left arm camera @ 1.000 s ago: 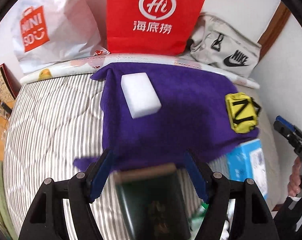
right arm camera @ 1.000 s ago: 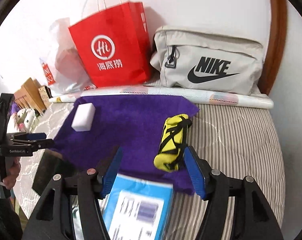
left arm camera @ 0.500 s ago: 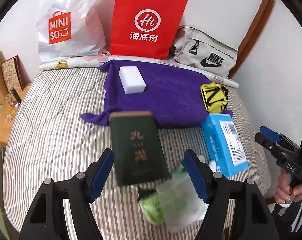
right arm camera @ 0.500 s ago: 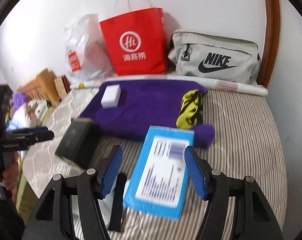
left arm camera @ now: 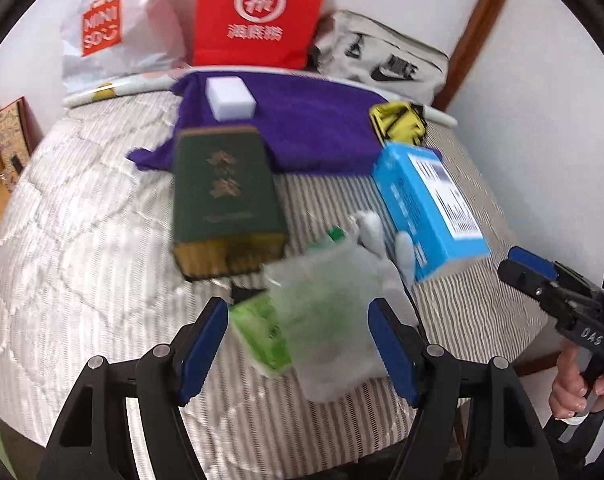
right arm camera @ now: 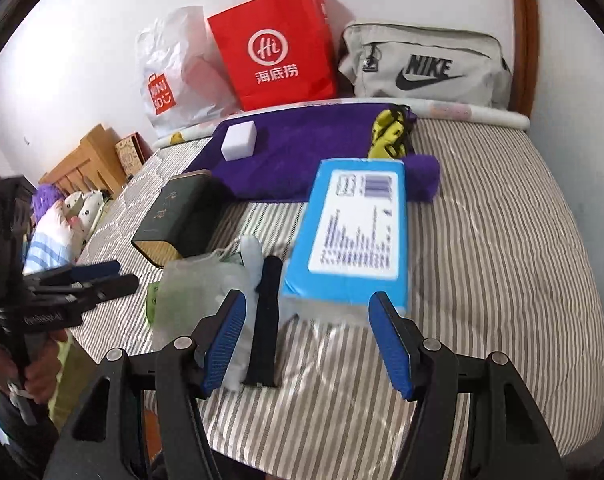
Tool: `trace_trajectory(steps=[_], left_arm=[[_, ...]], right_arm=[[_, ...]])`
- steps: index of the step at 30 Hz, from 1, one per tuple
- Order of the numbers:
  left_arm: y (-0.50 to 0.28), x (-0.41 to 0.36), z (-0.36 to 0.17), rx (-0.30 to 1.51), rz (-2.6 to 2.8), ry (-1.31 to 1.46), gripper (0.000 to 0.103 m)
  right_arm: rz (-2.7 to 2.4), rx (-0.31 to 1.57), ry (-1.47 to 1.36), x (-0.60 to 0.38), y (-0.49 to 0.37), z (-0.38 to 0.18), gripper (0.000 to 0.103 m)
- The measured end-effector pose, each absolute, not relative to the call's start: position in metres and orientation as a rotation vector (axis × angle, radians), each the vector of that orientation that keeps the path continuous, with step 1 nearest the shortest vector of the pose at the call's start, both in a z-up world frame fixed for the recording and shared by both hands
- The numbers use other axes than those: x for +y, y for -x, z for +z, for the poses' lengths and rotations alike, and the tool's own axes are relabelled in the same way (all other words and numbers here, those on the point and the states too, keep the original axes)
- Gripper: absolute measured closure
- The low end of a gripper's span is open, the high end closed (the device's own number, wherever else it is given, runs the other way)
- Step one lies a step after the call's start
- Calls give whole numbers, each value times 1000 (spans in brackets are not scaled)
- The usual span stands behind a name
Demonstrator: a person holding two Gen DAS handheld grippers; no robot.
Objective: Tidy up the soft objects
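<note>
A purple towel lies at the back of the striped bed, with a white sponge and a yellow strapped pouch on it. In front lie a dark green box, a blue box and a translucent bag with a green pack. My left gripper is open just over the bag. My right gripper is open in front of the blue box.
A red paper bag, a white Miniso bag and a grey Nike bag stand against the wall. A black strip lies beside the bag. Wooden furniture and plush toys are left of the bed.
Both grippers have pulled back from the towel toward the bed's front edge. The green box, blue box and bag have come fully into view. Both stay open.
</note>
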State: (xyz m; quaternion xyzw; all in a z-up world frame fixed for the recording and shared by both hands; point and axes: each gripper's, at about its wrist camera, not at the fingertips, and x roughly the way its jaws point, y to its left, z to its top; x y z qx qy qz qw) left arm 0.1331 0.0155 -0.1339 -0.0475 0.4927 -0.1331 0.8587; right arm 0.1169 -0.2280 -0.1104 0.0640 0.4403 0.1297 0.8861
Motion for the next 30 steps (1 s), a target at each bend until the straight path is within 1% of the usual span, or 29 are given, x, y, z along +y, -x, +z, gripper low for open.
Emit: trace_trajectory(steps=[7, 8, 11, 13, 21, 22, 23, 24, 25, 26, 27, 29, 30], left_arm=[[-143, -12, -174, 1112, -268, 34, 32], [-143, -14, -176, 1104, -262, 24, 27], [-143, -20, -177, 1081, -270, 19, 17], [-143, -25, -179, 1077, -257, 2, 15], [-140, -38, -183, 1025, -205, -77, 14], [-140, -37, -182, 1017, -200, -75, 18], [-139, -36, -181, 1008, -191, -75, 27], [-138, -33, -179, 995, -177, -77, 33], [-137, -31, -177, 981, -170, -74, 44], [-137, -29, -176, 978, -166, -69, 53], [-136, -25, -174, 979, -168, -51, 55], [-135, -20, -172, 979, -198, -12, 70], [-134, -18, -170, 980, -216, 6, 73]], right_arm=[[239, 925, -164, -246, -99, -116, 39], [234, 922, -161, -247, -98, -116, 39], [229, 915, -150, -249, -94, -121, 39], [232, 923, -146, -249, -94, -125, 39], [237, 941, -160, -252, -98, -135, 39], [237, 943, -161, -252, -98, -136, 39], [236, 945, -166, -253, -98, -138, 39], [236, 946, -170, -254, -98, -139, 39], [237, 949, -175, -255, -98, -140, 39], [238, 952, -177, -255, -97, -140, 39], [238, 953, -176, -255, -96, -141, 39], [239, 952, -169, -253, -94, -142, 39], [241, 953, -165, -252, -93, -143, 39]])
